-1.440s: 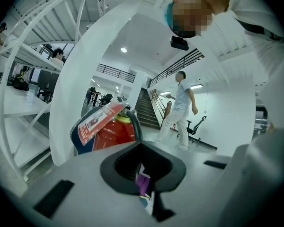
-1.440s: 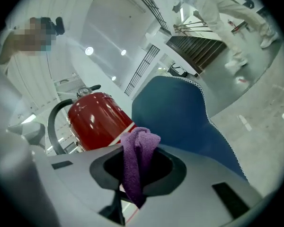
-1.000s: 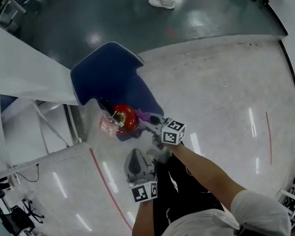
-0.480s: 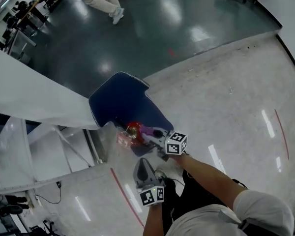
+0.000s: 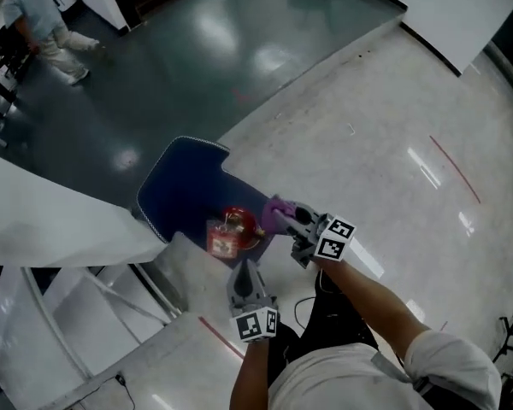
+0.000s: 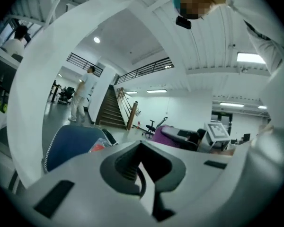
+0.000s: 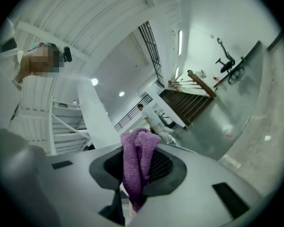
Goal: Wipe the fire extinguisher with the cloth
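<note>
A red fire extinguisher with a pale label stands beside a blue padded seat. My right gripper is shut on a purple cloth, which sits just right of the extinguisher's top. In the right gripper view the cloth hangs bunched between the jaws. My left gripper is below the extinguisher, shut and holding nothing. The left gripper view shows a sliver of the extinguisher behind the seat, with the cloth to the right.
A white slanted panel and white frame bars run along the left. A person walks on the dark floor far behind. Pale speckled floor spreads to the right. A staircase stands in the distance.
The head view has swung, so everything sits differently in frame. The right gripper keeps the cloth by the extinguisher's right side; the left gripper stays below it. The distant person has walked left.
</note>
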Action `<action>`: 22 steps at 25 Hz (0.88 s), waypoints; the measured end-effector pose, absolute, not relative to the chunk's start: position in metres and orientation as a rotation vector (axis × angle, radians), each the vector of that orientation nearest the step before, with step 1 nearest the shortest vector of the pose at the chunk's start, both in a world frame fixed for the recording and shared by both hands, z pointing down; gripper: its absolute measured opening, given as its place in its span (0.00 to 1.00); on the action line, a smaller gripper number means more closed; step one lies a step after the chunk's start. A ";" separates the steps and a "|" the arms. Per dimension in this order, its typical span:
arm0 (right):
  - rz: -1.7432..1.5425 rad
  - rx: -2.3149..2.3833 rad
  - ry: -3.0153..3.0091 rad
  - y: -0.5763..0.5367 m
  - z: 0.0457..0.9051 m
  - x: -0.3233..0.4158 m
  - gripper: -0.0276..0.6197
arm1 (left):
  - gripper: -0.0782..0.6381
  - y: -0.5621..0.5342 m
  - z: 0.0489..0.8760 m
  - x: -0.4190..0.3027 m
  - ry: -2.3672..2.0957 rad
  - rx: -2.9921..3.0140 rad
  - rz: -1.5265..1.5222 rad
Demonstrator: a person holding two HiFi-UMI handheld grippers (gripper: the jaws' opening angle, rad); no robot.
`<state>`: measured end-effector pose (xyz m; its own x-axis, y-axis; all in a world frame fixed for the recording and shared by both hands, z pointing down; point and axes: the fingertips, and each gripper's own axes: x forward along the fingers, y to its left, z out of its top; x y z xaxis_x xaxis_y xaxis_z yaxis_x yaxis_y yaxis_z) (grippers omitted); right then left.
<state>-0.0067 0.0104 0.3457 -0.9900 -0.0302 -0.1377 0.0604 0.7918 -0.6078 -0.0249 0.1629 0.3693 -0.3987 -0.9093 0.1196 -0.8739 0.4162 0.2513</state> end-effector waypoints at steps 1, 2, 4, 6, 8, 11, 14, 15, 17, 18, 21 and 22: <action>-0.944 -0.075 2.843 0.010 0.344 0.007 0.16 | 0.12 0.167 0.368 -0.026 -2.387 1.613 -0.215; -0.924 -0.166 2.852 0.011 0.345 0.020 0.16 | 0.12 0.172 0.367 -0.026 -2.347 1.646 -0.214; -0.902 -0.314 2.884 0.013 0.356 0.043 0.16 | 0.12 0.180 0.370 -0.023 -2.286 1.684 -0.204; -0.900 -0.425 2.915 0.015 0.378 0.063 0.16 | 0.12 0.181 0.378 -0.019 -2.244 1.724 -0.179; -0.918 -0.529 2.930 0.016 0.407 0.084 0.16 | 0.12 0.176 0.384 -0.015 -2.210 1.768 -0.155; -0.995 -0.689 2.923 0.025 0.464 0.107 0.16 | 0.12 0.168 0.401 -0.010 -2.145 1.804 -0.127; -1.094 -0.793 2.890 0.030 0.538 0.111 0.16 | 0.12 0.158 0.435 -0.007 -2.093 1.829 -0.108; -1.132 -0.807 2.877 0.029 0.565 0.109 0.16 | 0.12 0.153 0.448 -0.006 -2.086 1.832 -0.106; -1.210 -0.809 2.852 0.027 0.619 0.098 0.16 | 0.12 0.143 0.471 -0.003 -2.082 1.837 -0.105; -1.243 -0.807 2.842 0.025 0.645 0.090 0.16 | 0.12 0.140 0.483 -0.002 -2.074 1.846 -0.104; -1.303 -0.817 2.822 0.021 0.716 0.067 0.16 | 0.12 0.140 0.519 0.006 -2.025 1.879 -0.103; -1.316 -0.816 2.822 0.020 0.735 0.060 0.16 | 0.12 0.143 0.530 0.008 -2.015 1.878 -0.102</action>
